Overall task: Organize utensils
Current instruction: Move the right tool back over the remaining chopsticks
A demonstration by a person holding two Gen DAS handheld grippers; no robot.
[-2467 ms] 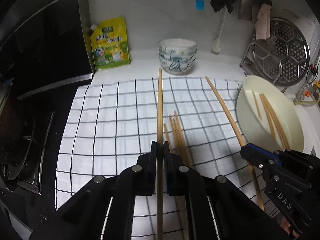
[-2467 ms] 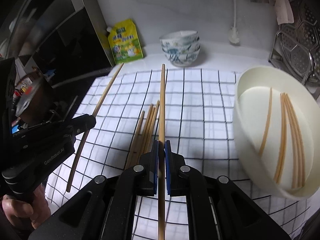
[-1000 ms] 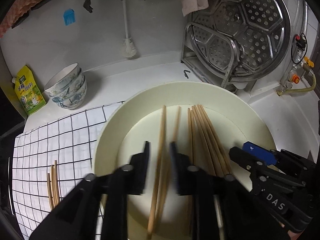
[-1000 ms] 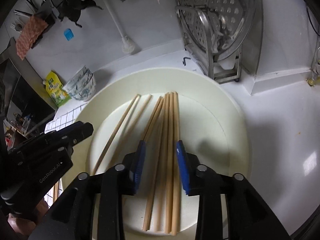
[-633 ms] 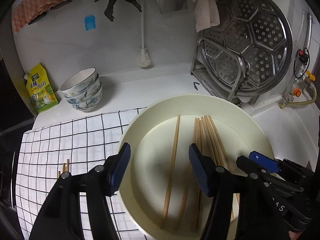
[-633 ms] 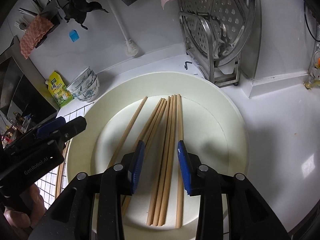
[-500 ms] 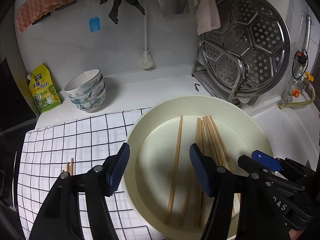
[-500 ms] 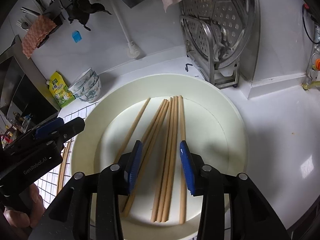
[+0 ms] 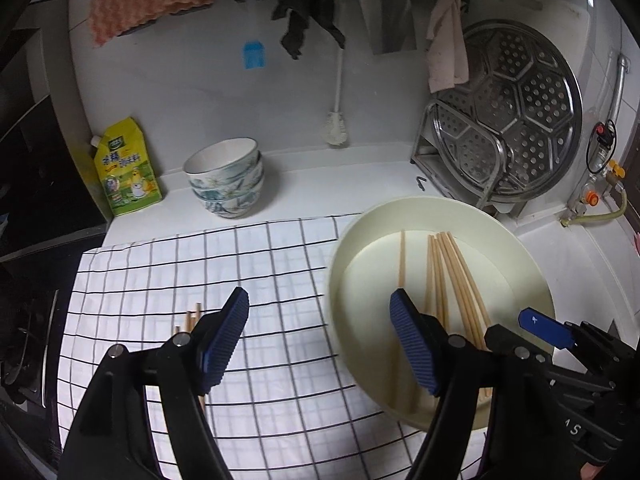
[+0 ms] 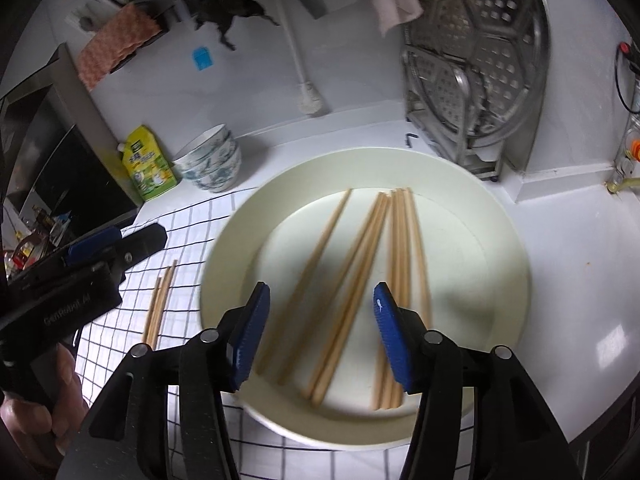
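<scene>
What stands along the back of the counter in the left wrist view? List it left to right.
Yellow pouch → stacked bowls → white brush → steamer rack.

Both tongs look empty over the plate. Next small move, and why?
Probably swing the left tongs back over the checked cloth to the chopsticks still lying there. Both tongs have just been opening with nothing between the pads, right tongs included, and the delivered chopsticks already rest in the cream plate.
</scene>
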